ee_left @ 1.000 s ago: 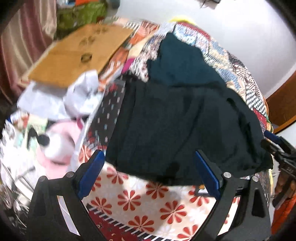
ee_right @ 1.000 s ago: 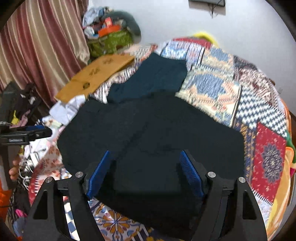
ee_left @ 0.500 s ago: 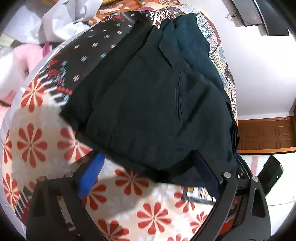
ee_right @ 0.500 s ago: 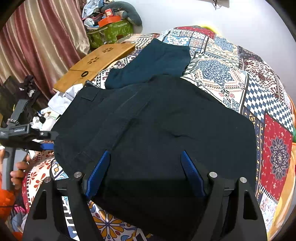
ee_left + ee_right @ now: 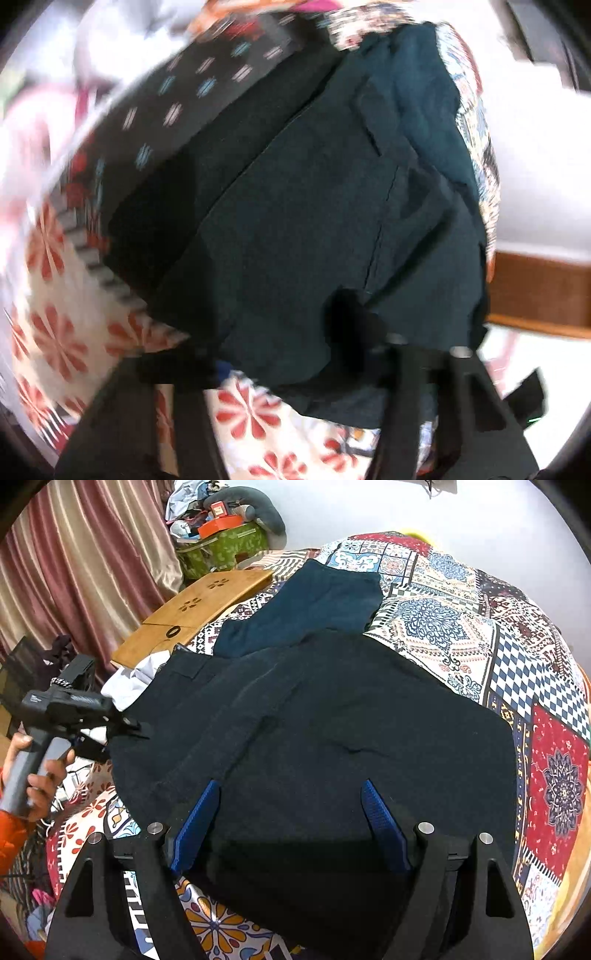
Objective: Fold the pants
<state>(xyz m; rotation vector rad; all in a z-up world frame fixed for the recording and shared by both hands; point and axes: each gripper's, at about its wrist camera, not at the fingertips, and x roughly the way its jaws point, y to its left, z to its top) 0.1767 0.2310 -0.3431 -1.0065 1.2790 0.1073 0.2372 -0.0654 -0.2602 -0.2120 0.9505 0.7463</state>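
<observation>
The dark pants lie spread on the patterned bedspread; they also fill the blurred left wrist view. My left gripper has its fingers at the pants' near edge, the cloth draping over both, and the blur hides whether they grip. It shows at the pants' left edge in the right wrist view. My right gripper is open, its blue pads over the pants' near part.
A dark teal garment lies behind the pants. A wooden lap board and white cloth lie at the bed's left side. Curtains and a cluttered green bag stand beyond. A wooden door is right.
My left gripper has moved in onto the pants' edge, cloth now covering its fingers. My right gripper has come slightly lower and closer over the pants, still open.
</observation>
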